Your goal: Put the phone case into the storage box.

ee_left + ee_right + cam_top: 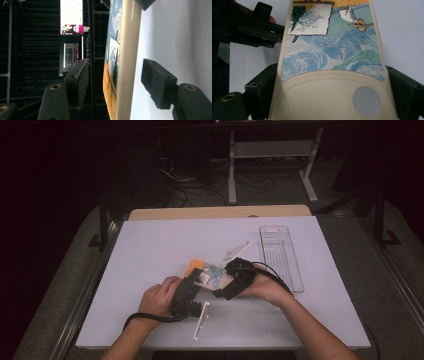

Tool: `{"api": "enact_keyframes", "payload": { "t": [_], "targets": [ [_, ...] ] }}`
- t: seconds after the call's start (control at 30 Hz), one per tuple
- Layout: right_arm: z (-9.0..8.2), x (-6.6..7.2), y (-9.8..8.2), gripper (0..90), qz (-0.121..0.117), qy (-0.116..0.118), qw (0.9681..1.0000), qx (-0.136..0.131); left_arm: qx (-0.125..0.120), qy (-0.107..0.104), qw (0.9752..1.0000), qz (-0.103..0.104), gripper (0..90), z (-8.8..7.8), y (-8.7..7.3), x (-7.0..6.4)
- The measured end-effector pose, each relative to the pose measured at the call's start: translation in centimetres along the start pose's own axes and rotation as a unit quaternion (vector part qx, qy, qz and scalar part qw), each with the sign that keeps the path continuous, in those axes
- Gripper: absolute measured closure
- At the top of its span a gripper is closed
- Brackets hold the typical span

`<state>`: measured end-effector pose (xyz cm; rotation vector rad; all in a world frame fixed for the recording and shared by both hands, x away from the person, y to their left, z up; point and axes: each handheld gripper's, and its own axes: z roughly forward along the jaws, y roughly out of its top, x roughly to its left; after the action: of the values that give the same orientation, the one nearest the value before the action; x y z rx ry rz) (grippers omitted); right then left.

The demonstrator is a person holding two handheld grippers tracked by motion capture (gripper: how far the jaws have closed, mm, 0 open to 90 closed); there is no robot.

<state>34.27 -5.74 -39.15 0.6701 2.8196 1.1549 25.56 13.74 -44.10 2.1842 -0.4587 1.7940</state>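
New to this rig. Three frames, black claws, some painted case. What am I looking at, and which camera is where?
No robot here: a person holds a two-jaw gripper in each hand. The high view looks down on the white table; the other two views come from cameras riding on the grippers.

The right gripper clamps a cream phone case with a painted picture by its sides. In the left gripper view the case stands edge-on between the left gripper pads, which sit apart from it: open.

Also on the table: a clear plastic tray, a white stick and a white card.
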Motion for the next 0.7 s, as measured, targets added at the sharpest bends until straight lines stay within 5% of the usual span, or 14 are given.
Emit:
{"api": "enact_keyframes", "payload": {
  "t": [0.7],
  "targets": [
    [0.28,0.20,0.10,9.7,0.002,0.004,1.0000,0.000,-0.005,-0.013,0.9997,0.020,64.1,-0.20,0.42,0.26]
  ]
}}
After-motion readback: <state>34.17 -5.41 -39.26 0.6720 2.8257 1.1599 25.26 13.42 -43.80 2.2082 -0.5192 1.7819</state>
